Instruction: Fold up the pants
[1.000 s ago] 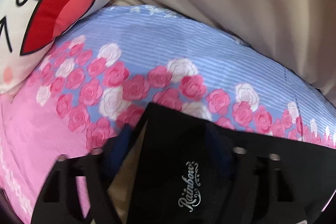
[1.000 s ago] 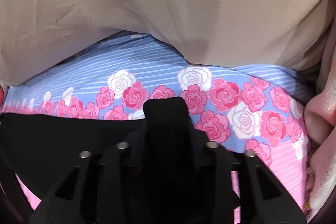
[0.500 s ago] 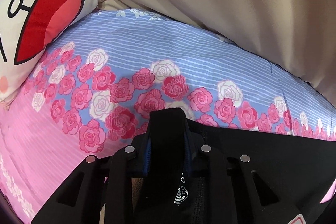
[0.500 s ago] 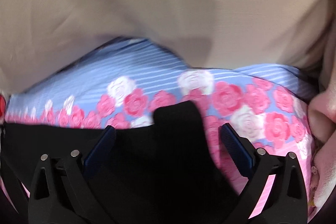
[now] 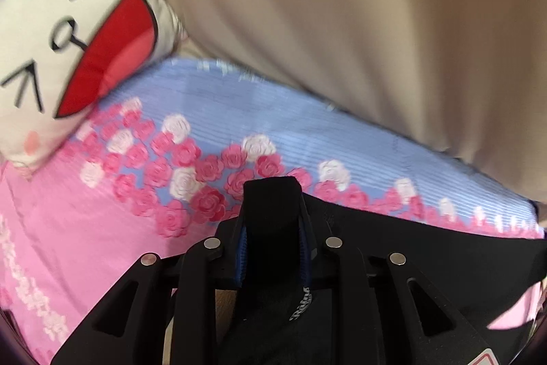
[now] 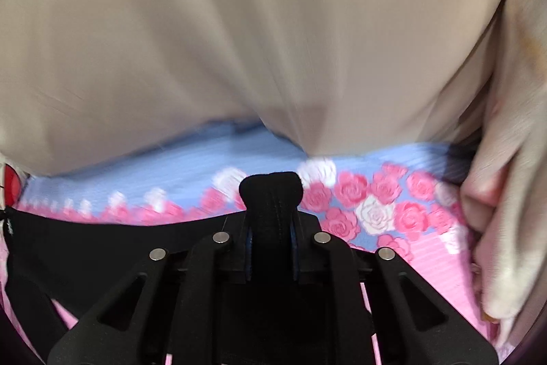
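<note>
The black pants (image 5: 427, 248) hang stretched between my two grippers above a floral bedsheet (image 5: 212, 112). My left gripper (image 5: 273, 238) is shut on a bunched corner of the pants, with a white script label showing below the jaws. In the right wrist view my right gripper (image 6: 271, 242) is shut on another bunched corner, and the black pants (image 6: 102, 248) run off to the left. Both views are blurred.
A beige curtain (image 6: 256, 40) hangs close behind the bed and also fills the upper right of the left wrist view (image 5: 359, 23). A white cartoon-face pillow (image 5: 68, 50) lies at the far left. Pale bedding (image 6: 506, 194) bunches at the right.
My left gripper closed on the pants within the last second. My right gripper opened half a second ago and has shut on the pants again. Both have lifted a little.
</note>
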`<state>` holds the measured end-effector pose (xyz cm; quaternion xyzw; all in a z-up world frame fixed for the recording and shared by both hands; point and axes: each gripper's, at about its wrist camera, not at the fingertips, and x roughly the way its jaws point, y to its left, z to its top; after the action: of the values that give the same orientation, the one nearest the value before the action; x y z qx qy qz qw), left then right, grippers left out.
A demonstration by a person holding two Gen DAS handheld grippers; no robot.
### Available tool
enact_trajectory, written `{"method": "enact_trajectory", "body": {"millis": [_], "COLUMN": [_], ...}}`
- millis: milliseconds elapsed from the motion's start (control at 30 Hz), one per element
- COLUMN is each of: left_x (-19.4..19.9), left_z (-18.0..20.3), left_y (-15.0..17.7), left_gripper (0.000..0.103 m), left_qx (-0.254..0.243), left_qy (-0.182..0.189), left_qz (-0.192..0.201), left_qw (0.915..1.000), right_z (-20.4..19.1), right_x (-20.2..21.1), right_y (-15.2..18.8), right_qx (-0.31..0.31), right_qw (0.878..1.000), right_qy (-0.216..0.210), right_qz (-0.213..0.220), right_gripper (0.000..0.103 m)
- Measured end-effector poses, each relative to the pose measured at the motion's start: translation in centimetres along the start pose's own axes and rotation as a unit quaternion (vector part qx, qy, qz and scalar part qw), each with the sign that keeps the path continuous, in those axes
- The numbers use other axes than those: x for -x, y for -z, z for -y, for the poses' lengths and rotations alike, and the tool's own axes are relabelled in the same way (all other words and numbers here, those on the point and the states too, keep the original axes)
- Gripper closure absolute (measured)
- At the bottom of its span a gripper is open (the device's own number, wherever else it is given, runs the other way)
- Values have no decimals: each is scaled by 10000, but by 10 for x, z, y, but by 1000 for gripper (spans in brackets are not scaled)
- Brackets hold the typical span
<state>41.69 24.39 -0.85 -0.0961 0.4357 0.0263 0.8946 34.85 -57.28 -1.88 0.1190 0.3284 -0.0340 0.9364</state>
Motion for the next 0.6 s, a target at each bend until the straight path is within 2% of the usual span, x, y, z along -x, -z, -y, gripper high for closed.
{"method": "enact_trajectory", "body": {"millis": [133, 300, 467, 600], "left_x": [59, 131, 168, 176], "left_z": [1, -7, -26, -52], "left_y": [14, 58, 114, 169], "left_gripper": [83, 83, 82, 82], "left_qx": [-100, -345, -505, -486], "left_qy": [330, 582, 599, 494], "left_qz": [336, 616, 608, 351], "left_qw": [9988, 9958, 9951, 9970], "right_z": [-12, -14, -10, -3], "right_x": [64, 136, 195, 217], "right_y": [4, 35, 97, 155], "right_qx": [180, 382, 696, 718], "right_qw": [9988, 9956, 9923, 9944], "right_qy": [-150, -205, -236, -123], "right_qz": [424, 830, 993, 765], "right_gripper": [89, 89, 89, 89]}}
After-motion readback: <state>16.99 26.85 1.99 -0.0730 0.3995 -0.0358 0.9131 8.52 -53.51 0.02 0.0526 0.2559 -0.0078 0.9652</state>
